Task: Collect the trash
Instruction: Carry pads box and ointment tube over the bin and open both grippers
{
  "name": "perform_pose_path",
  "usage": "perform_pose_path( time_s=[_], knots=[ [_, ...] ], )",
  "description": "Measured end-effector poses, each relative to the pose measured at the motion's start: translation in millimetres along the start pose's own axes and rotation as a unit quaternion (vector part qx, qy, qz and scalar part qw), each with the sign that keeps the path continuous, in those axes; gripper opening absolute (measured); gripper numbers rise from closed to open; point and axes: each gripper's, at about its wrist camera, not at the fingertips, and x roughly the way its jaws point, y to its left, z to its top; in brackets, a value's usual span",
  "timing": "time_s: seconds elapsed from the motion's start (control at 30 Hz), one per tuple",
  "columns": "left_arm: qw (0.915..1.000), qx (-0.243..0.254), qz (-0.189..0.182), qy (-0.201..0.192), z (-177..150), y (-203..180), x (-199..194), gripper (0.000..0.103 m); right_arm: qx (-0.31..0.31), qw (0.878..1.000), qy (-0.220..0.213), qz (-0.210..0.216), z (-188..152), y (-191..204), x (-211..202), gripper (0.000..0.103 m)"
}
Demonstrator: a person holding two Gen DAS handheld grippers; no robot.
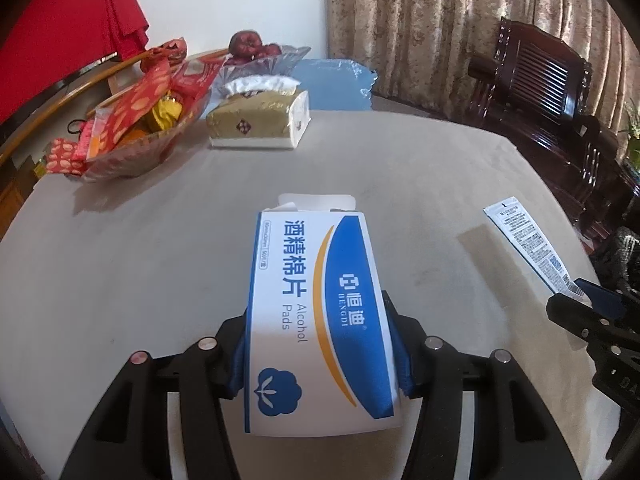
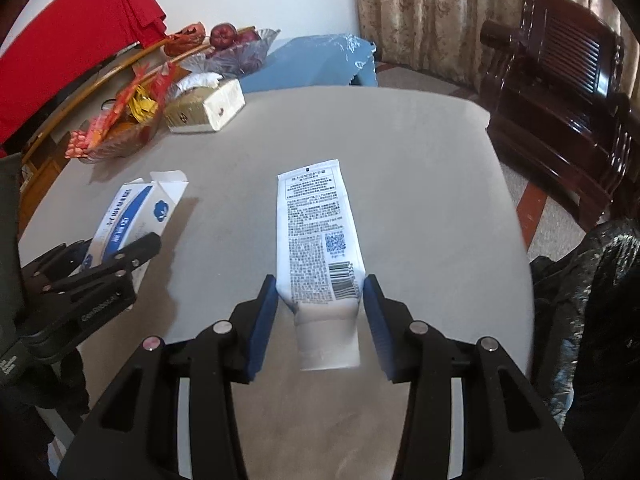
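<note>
The grey surface (image 2: 400, 184) filled most of both views, its near edge cut off behind the gripper bodies. Beyond its far edge stood a dark wooden chair (image 2: 560, 92), partly cropped by the lens rim, and a blue plastic cover (image 2: 320, 64) whose lower part the surface hid. At the surface's far left corner sat a snack tray (image 1: 132, 136) and a tissue pack (image 1: 260, 120), with a fruit bowl (image 1: 264, 56) behind them, its contents hard to make out. By the surface's right edge a black bag (image 2: 592, 280) showed only in part.

The box (image 1: 316, 312) of alcohol pads was in the left half of the surface, its top flap open. The left gripper (image 1: 320, 344) had its fingers clamped on the box's two sides; the box hid the finger pads almost wholly.

The white tube (image 2: 316, 232) was near the middle of the surface, cap end toward the camera. The right gripper (image 2: 320, 312) had its blue fingers (image 2: 264, 320) on either side of the tube's lower end, close beside it; a narrow gap showed at the cap, so they stood parted, not pressing. Whether the tube lay fully on the surface could not be told.
</note>
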Motion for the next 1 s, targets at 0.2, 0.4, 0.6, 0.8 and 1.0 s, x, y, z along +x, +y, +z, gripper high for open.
perform_pose_path(
  time_s=[0.2,0.4,0.6,0.8,1.0],
  knots=[
    [0.9995,0.012,-0.012,-0.026,7,-14,-22,0.055,-0.008,1.000,-0.015,0.004,-2,-6,-32,0.042],
    [0.9979,0.026,-0.026,-0.054,11,-38,-49,0.055,0.016,0.999,-0.030,0.001,-9,-27,-65,0.042],
    [0.9949,0.030,-0.046,-0.085,12,-64,-82,0.055,0.038,0.997,-0.061,-0.022,-18,-54,-109,0.042],
    [0.9882,0.046,-0.084,-0.120,16,-96,-120,0.055,0.049,0.993,-0.096,-0.050,-25,-80,-155,0.042],
    [0.9814,0.067,-0.120,-0.134,16,-135,-142,0.055,0.067,0.988,-0.119,-0.076,-41,-111,-192,0.042]
  ],
)
